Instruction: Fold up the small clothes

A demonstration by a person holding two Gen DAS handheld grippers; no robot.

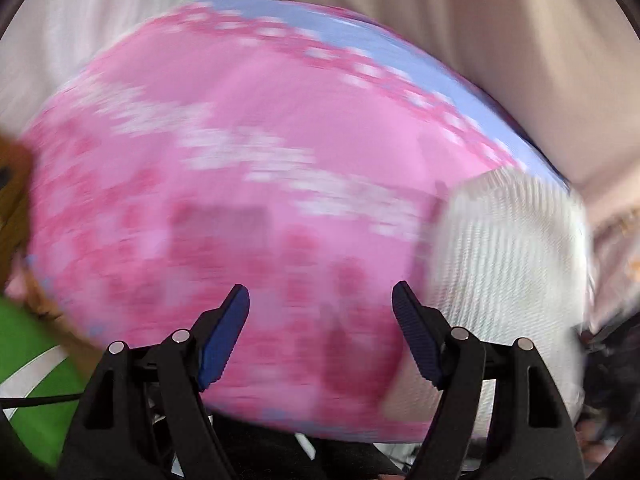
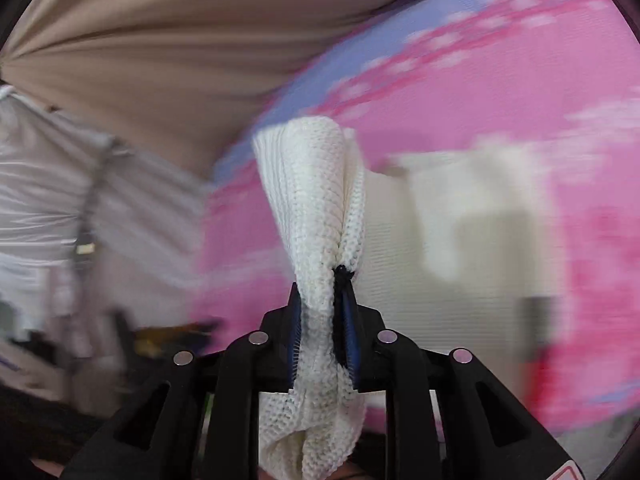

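Right claw [image 2: 324, 312]: pinching white knit garment [image 2: 316, 200], running away along its fingers.
Left claw [image 1: 320, 328]: spread, garment lying rightward (blurred) on pink mat [image 1: 240, 120].

Black left tool [image 1: 321, 304], blue pads [image 1: 224, 332], silver pins [image 1: 181, 335]

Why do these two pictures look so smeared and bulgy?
Left wrist view: motion blur smears the pink mat and white knit garment; only the left gripper stays sharp. Right wrist view: the clamped knit is crisp at the right gripper, the background streaked. Fisheye lenses bend both.
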